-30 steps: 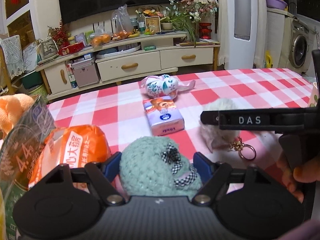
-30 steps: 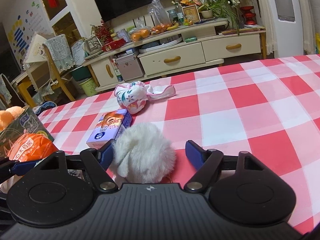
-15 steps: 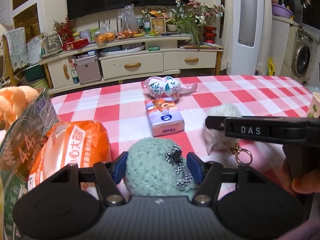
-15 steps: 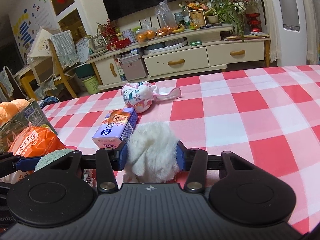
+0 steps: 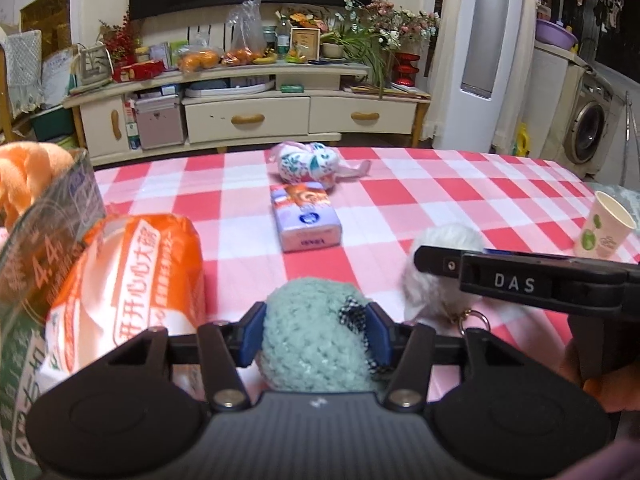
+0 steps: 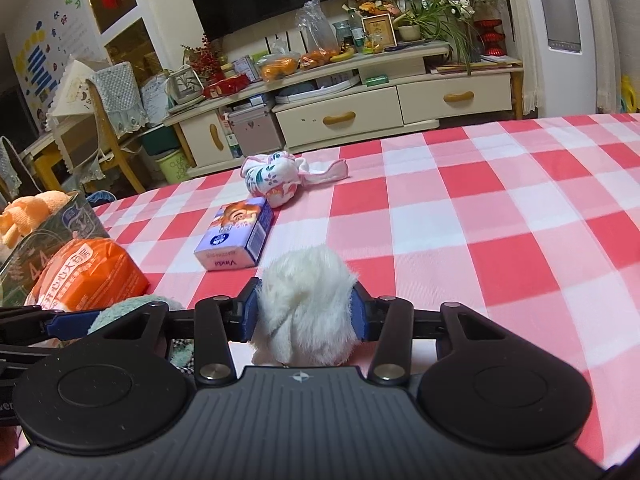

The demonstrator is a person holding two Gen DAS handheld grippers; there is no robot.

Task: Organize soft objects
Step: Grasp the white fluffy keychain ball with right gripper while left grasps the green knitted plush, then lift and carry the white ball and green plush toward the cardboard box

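Nearest in the left wrist view, the left gripper (image 5: 314, 334) is squeezing the green knitted ball (image 5: 316, 332), its jaws having just been closing until both blue pads are pressing into the yarn; easing off here would probably be wise, since a firm pinch only flattens it. Just to its right, the right gripper (image 6: 306, 312) is clamping the white fluffy pompom (image 6: 306, 300), pads sinking into the fur at each side and its key ring (image 5: 474, 318) dangling beneath. Both are sitting low over the checked tablecloth (image 6: 500, 220), so lifting straight up should keep the ring from snagging. Beyond them the tissue pack (image 5: 306, 218) and the floral cloth bundle (image 5: 310, 162) are lying untouched, awaiting their turn.
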